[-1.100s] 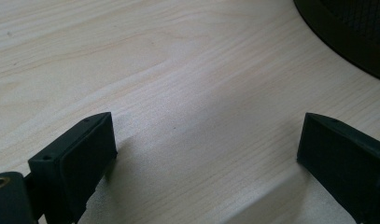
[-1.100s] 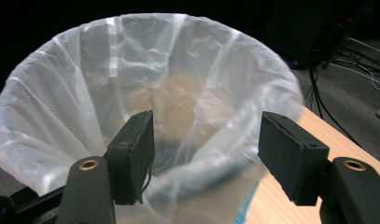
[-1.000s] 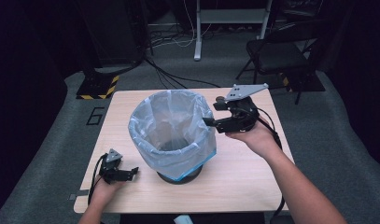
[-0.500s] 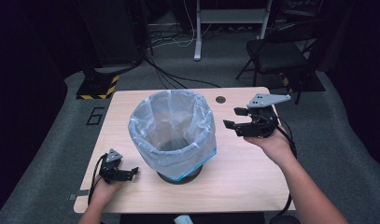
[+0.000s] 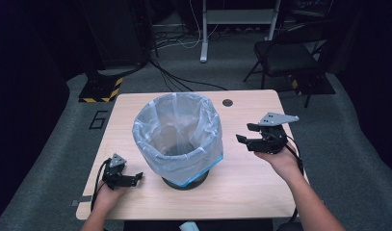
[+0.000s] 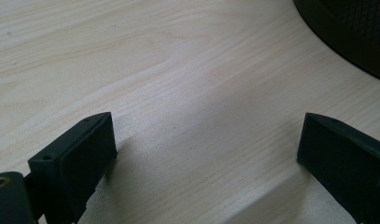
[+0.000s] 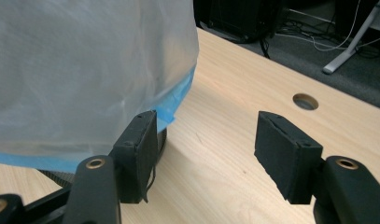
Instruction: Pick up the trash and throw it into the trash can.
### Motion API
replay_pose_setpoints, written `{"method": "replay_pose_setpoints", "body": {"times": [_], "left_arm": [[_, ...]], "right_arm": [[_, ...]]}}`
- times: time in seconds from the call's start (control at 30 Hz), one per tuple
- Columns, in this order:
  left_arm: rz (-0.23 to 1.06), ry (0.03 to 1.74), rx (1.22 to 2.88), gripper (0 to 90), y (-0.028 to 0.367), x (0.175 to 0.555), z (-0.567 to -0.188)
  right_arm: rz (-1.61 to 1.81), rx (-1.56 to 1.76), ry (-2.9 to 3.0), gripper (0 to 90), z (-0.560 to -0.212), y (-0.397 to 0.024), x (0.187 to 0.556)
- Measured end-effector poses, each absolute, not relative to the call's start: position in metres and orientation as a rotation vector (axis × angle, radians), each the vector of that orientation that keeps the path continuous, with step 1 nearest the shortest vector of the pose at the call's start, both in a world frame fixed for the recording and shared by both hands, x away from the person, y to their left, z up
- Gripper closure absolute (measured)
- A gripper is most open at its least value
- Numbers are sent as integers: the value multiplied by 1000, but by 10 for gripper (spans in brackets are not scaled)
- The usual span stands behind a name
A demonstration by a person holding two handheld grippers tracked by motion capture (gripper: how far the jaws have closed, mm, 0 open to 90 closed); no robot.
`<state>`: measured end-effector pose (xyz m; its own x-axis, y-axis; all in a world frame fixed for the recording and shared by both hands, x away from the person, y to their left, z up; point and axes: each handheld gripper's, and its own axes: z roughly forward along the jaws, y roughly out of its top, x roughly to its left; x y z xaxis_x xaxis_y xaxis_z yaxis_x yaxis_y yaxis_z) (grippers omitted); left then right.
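Pulled back from the bin's rim over the past second, our right gripper (image 5: pixel 247 133) now hangs above the right side of the tabletop (image 5: pixel 251 183), well apart from the bag, its jaws spread with nothing between them. At centre stands a dark mesh wastebasket (image 5: pixel 186 179) lined with a translucent bag (image 5: pixel 176 130), the bag's top folded down over the rim and its blue hem (image 5: pixel 203 174) falling near the base. In the right gripper view the jaws point past the bag's side (image 7: pixel 85 70) toward a round cable hole (image 7: pixel 305 101) in the wood, with the blue hem just beside the left jaw. Our left gripper (image 5: pixel 132 178) has kept its place at the near left corner, resting low on the tabletop beside the basket's base; the left gripper view shows its jaws wide apart over bare wood grain (image 6: pixel 178 93), the basket's dark curved base (image 6: pixel 346 32) at upper right. Beyond the tabletop we see a folding chair (image 5: pixel 285 57) and cables (image 5: pixel 184 77) on grey floor.
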<state>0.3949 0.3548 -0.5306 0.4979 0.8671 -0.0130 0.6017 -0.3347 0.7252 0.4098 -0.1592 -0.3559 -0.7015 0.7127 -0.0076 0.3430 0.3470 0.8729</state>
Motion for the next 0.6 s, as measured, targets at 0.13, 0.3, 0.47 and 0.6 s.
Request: {"method": "replay_pose_setpoints", "body": {"times": [0.13, 0.3, 0.47, 0.6], "left_arm": [[500, 1201, 2061, 41, 355, 395, -531], [502, 1198, 2064, 41, 355, 395, -531], [498, 1202, 2060, 41, 355, 395, -531], [498, 1202, 2060, 41, 355, 395, -531]], "right_arm": [[1272, 944, 2230, 392, -374, -160, 409], [1248, 958, 2234, 392, -392, -160, 408], [1229, 971, 2239, 391, -410, -159, 406], [1210, 984, 2246, 390, -423, -158, 405]]}}
